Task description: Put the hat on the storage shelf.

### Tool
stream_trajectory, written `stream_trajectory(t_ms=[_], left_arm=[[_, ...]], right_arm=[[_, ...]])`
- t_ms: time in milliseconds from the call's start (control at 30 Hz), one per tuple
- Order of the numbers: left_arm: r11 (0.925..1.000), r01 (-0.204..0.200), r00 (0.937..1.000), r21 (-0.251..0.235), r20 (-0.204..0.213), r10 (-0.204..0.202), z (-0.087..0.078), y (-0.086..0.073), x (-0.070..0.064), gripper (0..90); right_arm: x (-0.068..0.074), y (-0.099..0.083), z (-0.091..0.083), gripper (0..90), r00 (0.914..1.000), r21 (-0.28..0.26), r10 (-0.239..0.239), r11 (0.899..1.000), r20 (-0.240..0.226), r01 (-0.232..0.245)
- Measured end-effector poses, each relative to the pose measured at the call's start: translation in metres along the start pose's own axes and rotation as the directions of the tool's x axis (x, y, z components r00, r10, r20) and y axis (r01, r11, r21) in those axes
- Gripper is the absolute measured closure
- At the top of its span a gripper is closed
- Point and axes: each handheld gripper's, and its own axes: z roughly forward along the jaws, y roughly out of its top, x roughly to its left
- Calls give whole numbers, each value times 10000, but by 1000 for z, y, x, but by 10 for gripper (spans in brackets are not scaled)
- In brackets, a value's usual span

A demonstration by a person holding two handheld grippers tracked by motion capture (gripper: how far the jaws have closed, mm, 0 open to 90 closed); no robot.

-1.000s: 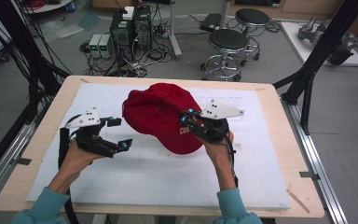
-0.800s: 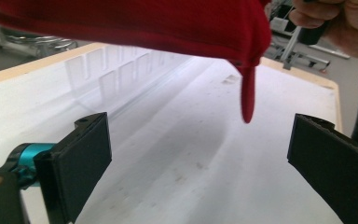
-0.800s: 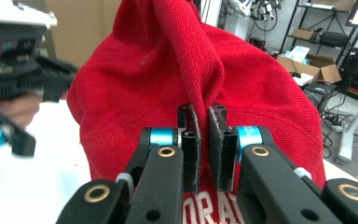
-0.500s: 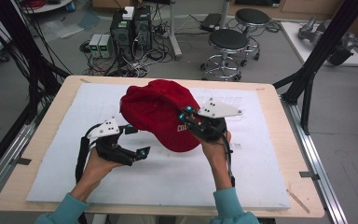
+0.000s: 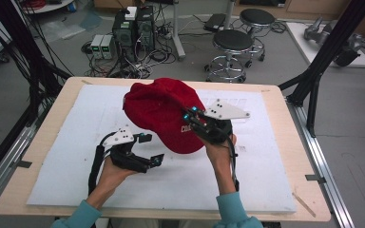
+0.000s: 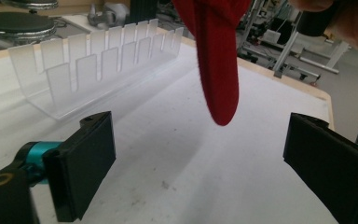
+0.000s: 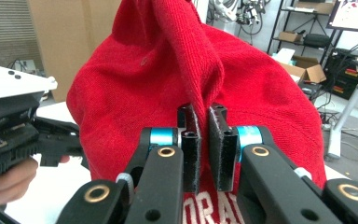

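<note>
A light wooden table (image 5: 275, 97) topped with a white foam sheet (image 5: 76, 123) is standing on a grey floor (image 5: 351, 118). Beyond it, two black round stools on chrome legs (image 5: 233, 47) are sitting beside stacked black computer towers (image 5: 133, 28) trailing tangled cables. Black metal frame struts (image 5: 323, 61) are slanting down at both sides. Cardboard boxes (image 7: 307, 70) are resting on distant shelving.

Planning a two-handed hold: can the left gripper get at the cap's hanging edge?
Probably yes. The left gripper is open, the cap hangs ahead between its jaws, nothing between; the right gripper holds it up.
</note>
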Motion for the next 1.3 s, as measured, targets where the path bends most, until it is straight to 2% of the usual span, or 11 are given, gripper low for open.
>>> stream_trajectory(t_ms=[67,300,367,500,600,633,667,733,867,1000,1300], left_arm=[[9997,67,9999,-246,119,-65,4,1,-1,147],[9983,100,9981,-571,619,-65,9,2,-5,294],[9984,63,9979,-565,644,-26,9,2,-5,308],[9960,-87,9977,-886,656,145,9,4,-6,437],[9943,-3,9969,-1071,784,87,9,5,-7,531],[9942,-91,9971,-1071,743,171,9,5,-7,531],[9939,-120,9971,-1098,740,203,9,5,-7,581],[9935,-136,9972,-1126,709,217,8,5,-7,600],[9917,-342,9979,-1237,512,408,6,6,-7,702],[9897,-286,9973,-1406,628,378,5,7,-7,784],[9902,-473,9933,-1312,986,605,5,7,-10,851]], right_arm=[[0,0,-1,847,10000,-81,42,10000,13,-41],[2,1,-1,847,9999,-199,99,9998,-73,-100],[1,1,-1,846,9999,-229,104,9997,-107,-107],[3,-1,-1,846,9994,-329,288,9990,-207,-294],[3,-1,0,846,9994,-313,247,9992,-256,-255],[3,-1,0,846,9994,-313,247,9992,-256,-255],[4,-1,0,846,9993,-282,264,9992,-260,-271],[5,-1,0,846,9993,-305,260,9992,-273,-268],[5,-2,2,846,9992,-338,232,9991,-330,-243],[5,-2,2,846,9991,-340,255,9991,-325,-266],[5,-4,4,834,9994,-238,194,9995,-299,-201]])
